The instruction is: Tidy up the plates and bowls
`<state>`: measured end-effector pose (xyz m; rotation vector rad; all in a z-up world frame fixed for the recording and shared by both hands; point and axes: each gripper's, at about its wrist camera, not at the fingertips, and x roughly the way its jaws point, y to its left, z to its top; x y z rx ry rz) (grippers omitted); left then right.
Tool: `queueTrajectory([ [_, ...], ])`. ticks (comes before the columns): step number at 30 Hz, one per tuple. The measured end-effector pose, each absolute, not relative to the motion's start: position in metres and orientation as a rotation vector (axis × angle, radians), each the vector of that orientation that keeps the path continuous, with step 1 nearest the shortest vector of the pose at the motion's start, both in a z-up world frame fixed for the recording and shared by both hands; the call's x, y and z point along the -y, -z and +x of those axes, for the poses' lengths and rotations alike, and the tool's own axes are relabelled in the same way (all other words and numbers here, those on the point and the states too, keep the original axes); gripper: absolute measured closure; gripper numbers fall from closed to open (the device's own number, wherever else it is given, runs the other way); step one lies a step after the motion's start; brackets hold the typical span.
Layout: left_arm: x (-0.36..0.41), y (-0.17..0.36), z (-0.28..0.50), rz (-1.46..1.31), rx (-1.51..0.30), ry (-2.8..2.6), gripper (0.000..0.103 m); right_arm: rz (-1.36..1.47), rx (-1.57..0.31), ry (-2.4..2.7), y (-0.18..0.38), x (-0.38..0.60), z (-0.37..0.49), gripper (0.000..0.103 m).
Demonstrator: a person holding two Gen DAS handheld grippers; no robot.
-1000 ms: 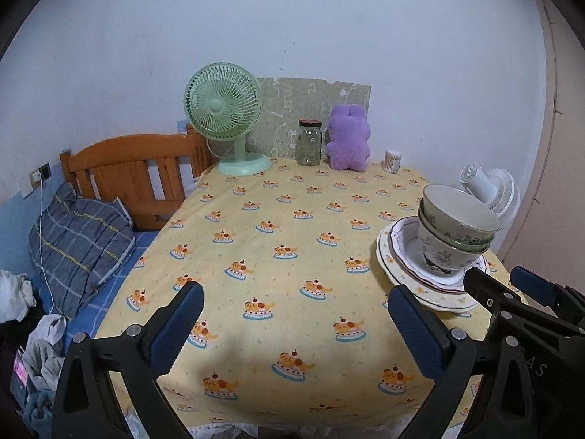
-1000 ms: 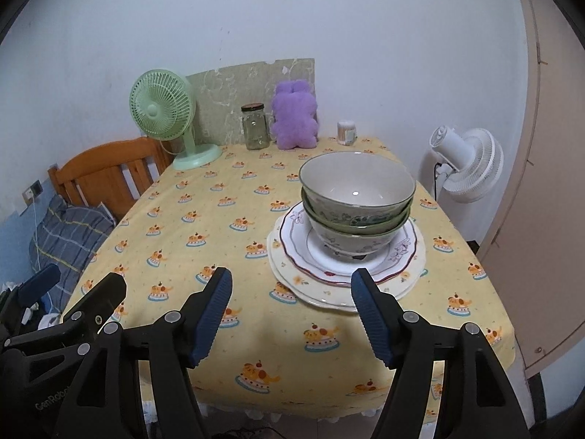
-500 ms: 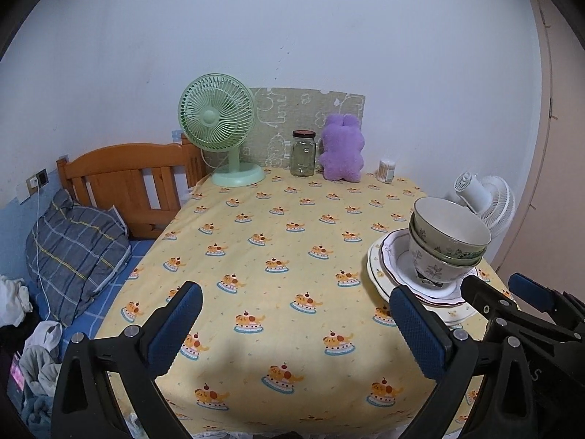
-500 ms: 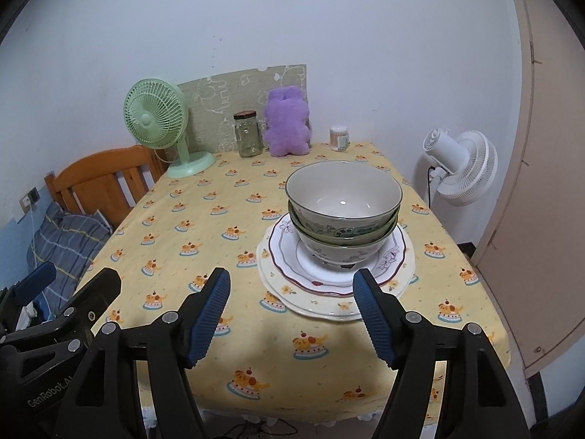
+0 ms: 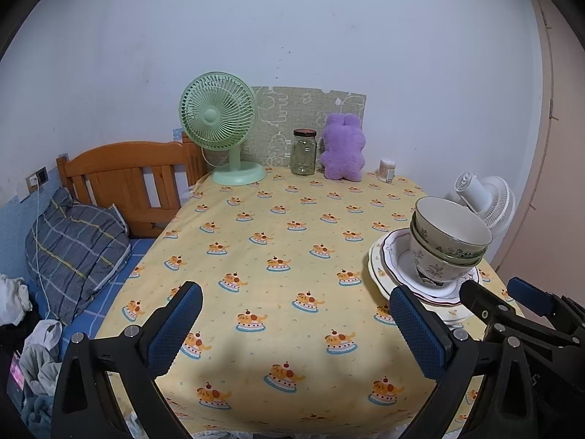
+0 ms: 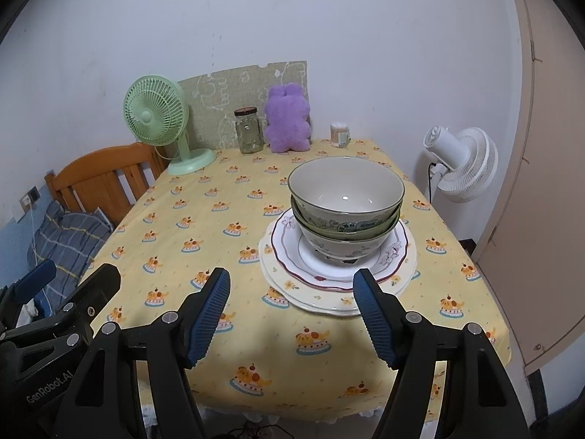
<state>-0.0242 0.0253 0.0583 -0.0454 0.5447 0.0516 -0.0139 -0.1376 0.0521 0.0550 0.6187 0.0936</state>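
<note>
Stacked bowls (image 6: 345,205) sit on stacked plates (image 6: 329,292) on the right side of the yellow-clothed table (image 6: 219,219). The top bowl is cream with a green rim. In the left wrist view the bowls (image 5: 448,241) and plates (image 5: 384,270) are at the right. My right gripper (image 6: 292,311) is open and empty, just in front of the plates. My left gripper (image 5: 296,325) is open and empty over the table's near left part. The right gripper's side shows in the left wrist view (image 5: 512,314).
At the table's far edge stand a green desk fan (image 6: 157,124), a glass jar (image 6: 249,131), a purple plush toy (image 6: 287,119) and a small container (image 6: 339,134). A white floor fan (image 6: 460,161) is at the right. A wooden bed frame (image 5: 128,183) with pillow (image 5: 73,241) is at the left.
Both grippers have drawn back and up from the table; the dish stack looks farther away. Both stay open. The dishes have not moved.
</note>
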Motion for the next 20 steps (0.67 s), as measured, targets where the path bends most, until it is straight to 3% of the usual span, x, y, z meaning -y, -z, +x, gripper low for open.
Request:
queueTrajectory([
  [20, -0.025, -0.0577, -0.0255, -0.048, -0.547, -0.043, 0.0, 0.063, -0.631, -0.083, -0.0493, 0.1391, -0.0129, 0.03],
])
